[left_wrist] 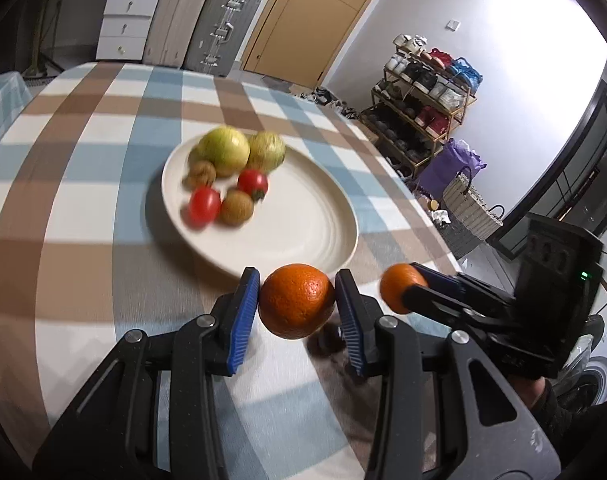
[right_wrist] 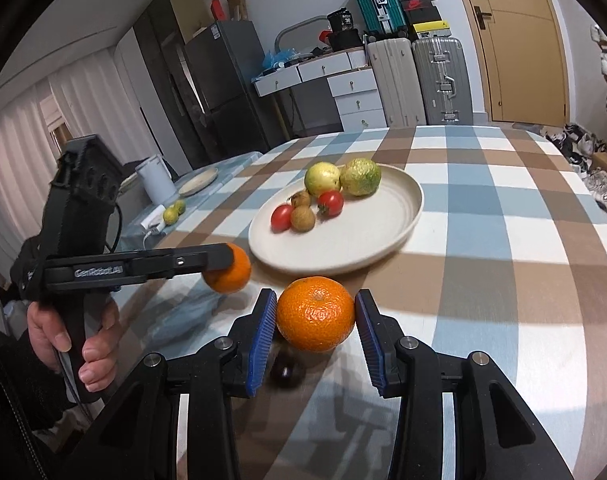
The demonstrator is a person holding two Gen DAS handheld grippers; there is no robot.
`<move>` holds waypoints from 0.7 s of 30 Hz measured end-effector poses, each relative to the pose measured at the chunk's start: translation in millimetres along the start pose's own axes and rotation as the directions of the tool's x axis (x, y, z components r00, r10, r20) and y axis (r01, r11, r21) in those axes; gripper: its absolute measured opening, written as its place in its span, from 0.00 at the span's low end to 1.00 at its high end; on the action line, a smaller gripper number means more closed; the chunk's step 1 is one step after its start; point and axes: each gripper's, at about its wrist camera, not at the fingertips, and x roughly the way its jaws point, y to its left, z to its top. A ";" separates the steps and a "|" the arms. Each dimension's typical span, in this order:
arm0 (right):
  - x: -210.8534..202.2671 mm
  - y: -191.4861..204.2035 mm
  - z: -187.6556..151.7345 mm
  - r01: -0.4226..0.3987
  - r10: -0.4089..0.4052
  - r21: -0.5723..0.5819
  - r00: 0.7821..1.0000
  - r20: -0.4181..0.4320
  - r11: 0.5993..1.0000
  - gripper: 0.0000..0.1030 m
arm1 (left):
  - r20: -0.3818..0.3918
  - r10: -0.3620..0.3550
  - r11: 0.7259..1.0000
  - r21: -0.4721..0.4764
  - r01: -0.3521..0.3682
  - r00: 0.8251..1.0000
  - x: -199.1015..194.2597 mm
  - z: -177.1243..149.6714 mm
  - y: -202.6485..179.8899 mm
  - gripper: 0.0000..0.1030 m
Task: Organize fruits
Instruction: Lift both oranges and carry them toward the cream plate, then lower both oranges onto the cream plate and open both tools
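My left gripper (left_wrist: 297, 280) is shut on an orange (left_wrist: 295, 308), held above the checked cloth just in front of the white plate (left_wrist: 299, 236). To its right, my right gripper (left_wrist: 403, 286) grips a second orange (left_wrist: 393, 284). In the right wrist view, that gripper (right_wrist: 316, 298) is shut on its orange (right_wrist: 315, 316), near the plate (right_wrist: 343, 244). The left gripper (right_wrist: 227, 266) with its orange (right_wrist: 233, 274) is at the left. The plate holds two green-yellow fruits (right_wrist: 321, 178), two red tomatoes (right_wrist: 330, 202) and two small brown fruits (right_wrist: 302, 218).
A small dark round object (right_wrist: 283, 372) lies on the cloth under the grippers. A hand (right_wrist: 95, 340) holds the left gripper. A side table at the left bears a white kettle (right_wrist: 155, 180), a small plate (right_wrist: 197, 182) and limes (right_wrist: 173, 212). The table's edge (left_wrist: 435, 228) runs at the right.
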 end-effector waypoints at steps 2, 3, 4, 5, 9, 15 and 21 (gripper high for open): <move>7.4 -5.5 8.6 -0.006 0.006 0.014 1.000 -0.002 1.000 0.40 | 0.005 0.001 1.000 0.010 -0.001 1.000 3.9 12.0 0.1 0.35; 11.8 -8.7 13.9 -0.012 0.012 0.022 1.000 -0.002 1.000 0.40 | 0.006 -0.001 1.000 0.011 0.001 1.000 6.8 17.9 0.7 0.35; 17.7 -13.1 20.8 -0.022 0.022 0.031 1.000 -0.002 0.999 0.40 | 0.005 -0.006 1.000 0.010 0.006 1.000 11.9 26.5 1.2 0.35; 21.1 -15.2 25.2 -0.023 0.024 0.036 1.000 -0.003 0.999 0.40 | 0.006 -0.008 1.000 0.011 0.008 1.000 15.1 31.7 1.4 0.35; 39.8 -28.5 50.9 -0.033 0.034 0.058 0.999 -0.013 0.998 0.40 | 0.010 -0.016 1.000 0.026 0.016 1.000 32.1 53.6 -1.2 0.35; 60.4 -36.4 78.9 0.028 -0.029 -0.011 0.999 -0.031 1.000 0.40 | 0.003 -0.031 0.999 0.016 0.031 1.000 68.4 79.5 -1.9 0.35; 78.1 -52.3 99.0 0.029 -0.030 -0.021 0.999 -0.045 0.999 0.40 | -0.019 -0.014 0.999 0.029 0.014 1.000 103.3 96.4 -0.6 0.35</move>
